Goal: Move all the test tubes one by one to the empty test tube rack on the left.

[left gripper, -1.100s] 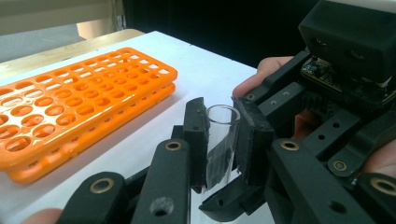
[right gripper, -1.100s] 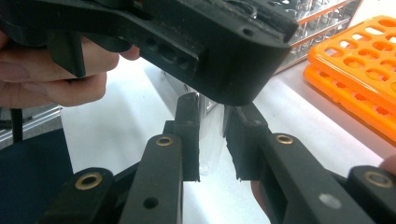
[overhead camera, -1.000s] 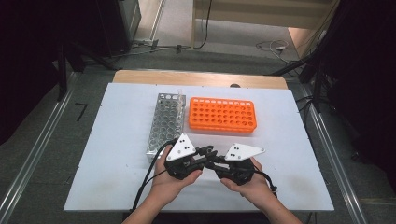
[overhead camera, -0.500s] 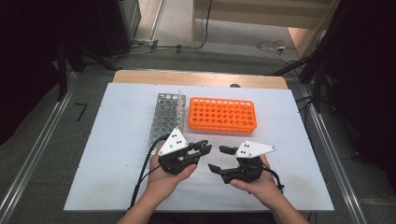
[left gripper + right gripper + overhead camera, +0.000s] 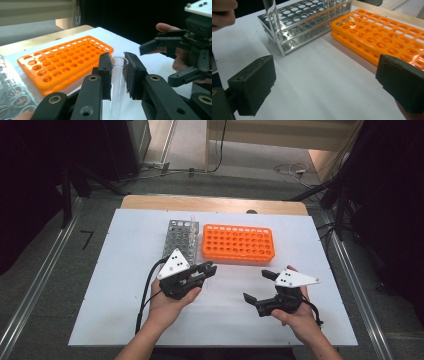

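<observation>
Left gripper [image 5: 117, 72] clamps a clear glass test tube [image 5: 117, 82] above the white table [image 5: 115, 285], just before the orange rack [image 5: 238, 243] and beside the steel rack [image 5: 180, 236]. Right gripper [image 5: 259, 286], well apart, has just been opening its jaws; nothing sits between them.

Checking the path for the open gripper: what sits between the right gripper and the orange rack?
Nothing: bare white table lies between the right gripper and the orange rack in the high view; the right gripper view shows the same bare stretch.
</observation>
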Tool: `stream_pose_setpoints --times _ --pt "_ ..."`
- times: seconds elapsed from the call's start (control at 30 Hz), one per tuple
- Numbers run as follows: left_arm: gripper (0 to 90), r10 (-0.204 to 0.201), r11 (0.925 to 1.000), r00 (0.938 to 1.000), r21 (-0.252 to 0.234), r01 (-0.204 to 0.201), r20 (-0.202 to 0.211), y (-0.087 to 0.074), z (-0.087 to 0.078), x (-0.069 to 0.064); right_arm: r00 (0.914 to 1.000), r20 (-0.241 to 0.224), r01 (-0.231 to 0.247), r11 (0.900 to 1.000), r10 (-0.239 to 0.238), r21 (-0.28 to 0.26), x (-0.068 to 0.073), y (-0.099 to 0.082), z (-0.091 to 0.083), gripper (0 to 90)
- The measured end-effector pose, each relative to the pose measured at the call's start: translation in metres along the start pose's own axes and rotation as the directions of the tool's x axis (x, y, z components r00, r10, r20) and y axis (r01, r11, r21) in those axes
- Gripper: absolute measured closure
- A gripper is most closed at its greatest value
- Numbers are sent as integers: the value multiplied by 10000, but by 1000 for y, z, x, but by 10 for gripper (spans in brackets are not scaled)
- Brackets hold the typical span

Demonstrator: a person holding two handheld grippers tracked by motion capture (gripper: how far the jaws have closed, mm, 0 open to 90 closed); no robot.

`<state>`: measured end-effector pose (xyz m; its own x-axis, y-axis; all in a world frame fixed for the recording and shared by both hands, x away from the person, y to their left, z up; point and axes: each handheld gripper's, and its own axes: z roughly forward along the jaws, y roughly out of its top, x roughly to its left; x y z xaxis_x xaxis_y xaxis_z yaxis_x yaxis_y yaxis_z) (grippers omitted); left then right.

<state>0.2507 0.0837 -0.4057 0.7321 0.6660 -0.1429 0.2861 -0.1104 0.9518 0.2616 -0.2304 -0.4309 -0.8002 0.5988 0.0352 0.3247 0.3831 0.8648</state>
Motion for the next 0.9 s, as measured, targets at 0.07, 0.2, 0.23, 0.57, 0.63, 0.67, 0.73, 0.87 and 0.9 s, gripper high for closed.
stream_pose_setpoints --times 0.07,0.2,0.23,0.57,0.63,0.67,0.73,0.87,0.9 --pt "759 -25 10000 10000 -54 24 -87 2 -2 3 9999 124 -78 10000 78 -6 -3 -3 -5 17" --pt "759 -71 9998 9996 -201 66 -271 8 -3 10 9990 406 -207 9998 208 -44 -12 -10 -15 17" --pt "759 -35 9998 9995 -182 29 -307 9 -3 11 9985 465 -273 9996 275 -48 -14 -12 -18 17" --pt "759 -143 9990 9974 -435 112 -712 25 -4 29 9935 994 -538 9984 553 -175 -32 -26 -41 18" --pt "759 -151 9987 9966 -501 111 -810 29 -3 34 9920 1105 -590 9981 604 -154 -35 -29 -45 18" --pt "759 -134 9987 9963 -499 92 -845 30 -3 36 9912 1158 -629 9979 643 -158 -37 -31 -47 18" --pt "759 -168 9985 9954 -543 117 -938 33 -2 40 9897 1238 -700 9974 714 -157 -40 -34 -50 18" --pt "759 -102 9986 9929 -533 39 -1183 38 0 49 9875 1333 -826 9965 840 -163 -46 -39 -55 17" --pt "759 -99 9985 9920 -555 29 -1255 38 1 52 9870 1362 -842 9963 854 -146 -47 -40 -56 18"
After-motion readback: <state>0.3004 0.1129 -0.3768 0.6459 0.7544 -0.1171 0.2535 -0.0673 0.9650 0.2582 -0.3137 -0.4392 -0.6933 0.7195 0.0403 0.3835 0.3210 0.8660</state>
